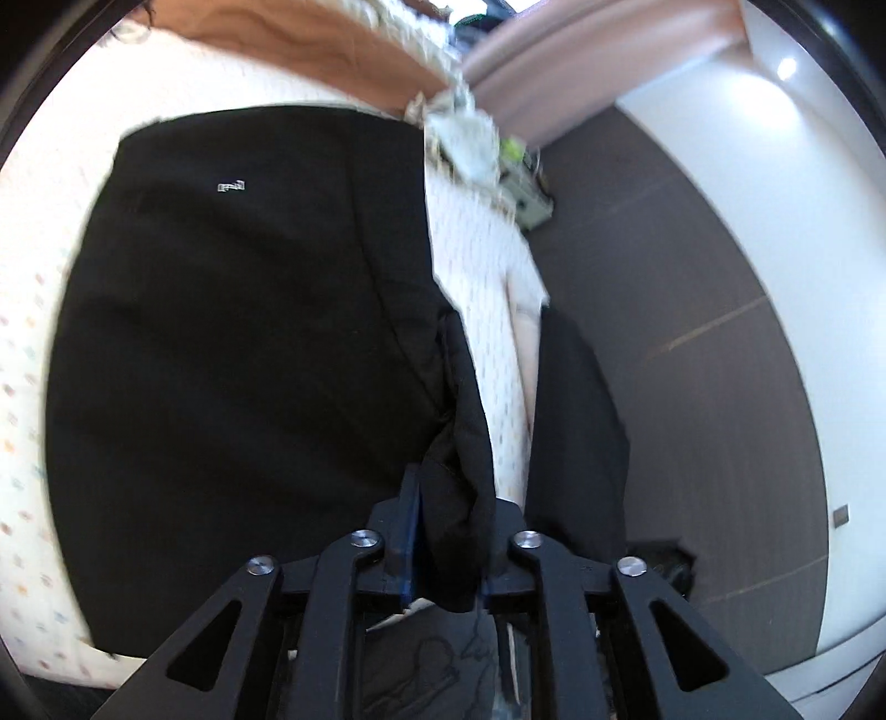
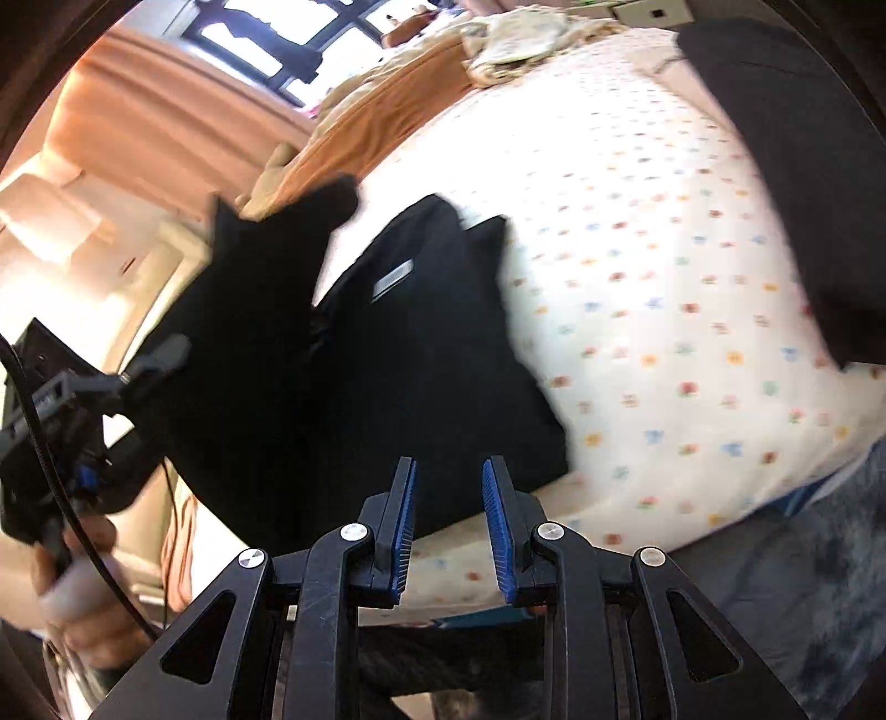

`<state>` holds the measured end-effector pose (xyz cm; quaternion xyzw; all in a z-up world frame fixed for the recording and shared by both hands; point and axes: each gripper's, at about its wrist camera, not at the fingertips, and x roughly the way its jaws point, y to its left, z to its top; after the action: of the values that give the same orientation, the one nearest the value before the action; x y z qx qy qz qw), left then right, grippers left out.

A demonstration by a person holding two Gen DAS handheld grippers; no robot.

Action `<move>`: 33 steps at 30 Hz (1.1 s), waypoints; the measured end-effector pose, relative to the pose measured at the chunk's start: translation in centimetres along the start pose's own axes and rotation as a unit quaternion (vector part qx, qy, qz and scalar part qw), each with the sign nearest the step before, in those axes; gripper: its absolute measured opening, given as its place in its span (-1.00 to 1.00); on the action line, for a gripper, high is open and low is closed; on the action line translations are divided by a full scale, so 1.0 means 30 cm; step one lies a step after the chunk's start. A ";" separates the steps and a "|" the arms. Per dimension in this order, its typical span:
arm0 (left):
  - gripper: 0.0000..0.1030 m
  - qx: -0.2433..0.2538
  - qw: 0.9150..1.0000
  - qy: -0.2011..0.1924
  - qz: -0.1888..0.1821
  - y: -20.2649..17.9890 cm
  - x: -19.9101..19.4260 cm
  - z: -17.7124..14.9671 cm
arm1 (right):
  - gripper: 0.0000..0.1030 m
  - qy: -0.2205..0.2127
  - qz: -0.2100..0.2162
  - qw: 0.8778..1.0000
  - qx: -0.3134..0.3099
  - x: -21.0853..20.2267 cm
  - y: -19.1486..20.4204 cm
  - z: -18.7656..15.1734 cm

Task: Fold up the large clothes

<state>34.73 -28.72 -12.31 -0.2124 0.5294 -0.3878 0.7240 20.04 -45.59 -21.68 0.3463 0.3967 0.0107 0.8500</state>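
Gripping a bunched fold of a black garment (image 1: 238,343), the left gripper (image 1: 446,545) is seen with its jaws closed on the cloth, which spills out between them and hangs toward 6 o'clock. In the left wrist view the rest of the garment is spread flat across a bed sheet (image 1: 33,387) printed with small coloured flowers, filling the frame from 9 o'clock to the centre; a small white mark is visible on the cloth toward 11 o'clock. An orange blanket (image 1: 310,50) is seen at 12 o'clock, and a dark wall panel (image 1: 692,310) at 3 o'clock.

In the right wrist view the right gripper (image 2: 448,520) is held with its jaws apart and nothing between its blue pads (image 2: 495,520). The garment (image 2: 410,354) is seen lifted and draped at the centre and toward 9 o'clock, above the sheet (image 2: 664,310). The left gripper (image 2: 105,432) is seen at 9 o'clock, partly blurred, held in a hand (image 2: 77,598) at 8 o'clock. Orange curtains (image 2: 144,116) appear at 10 o'clock.
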 end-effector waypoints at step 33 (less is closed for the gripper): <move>0.26 -0.106 0.984 -0.052 0.132 0.462 -0.263 -0.124 | -0.75 -0.022 0.090 0.995 -0.024 0.035 0.075 0.071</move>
<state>34.83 -13.69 -18.79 -0.2359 0.5525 -0.2185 0.7690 22.79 -44.83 -20.09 0.3602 0.3448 0.0895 0.8621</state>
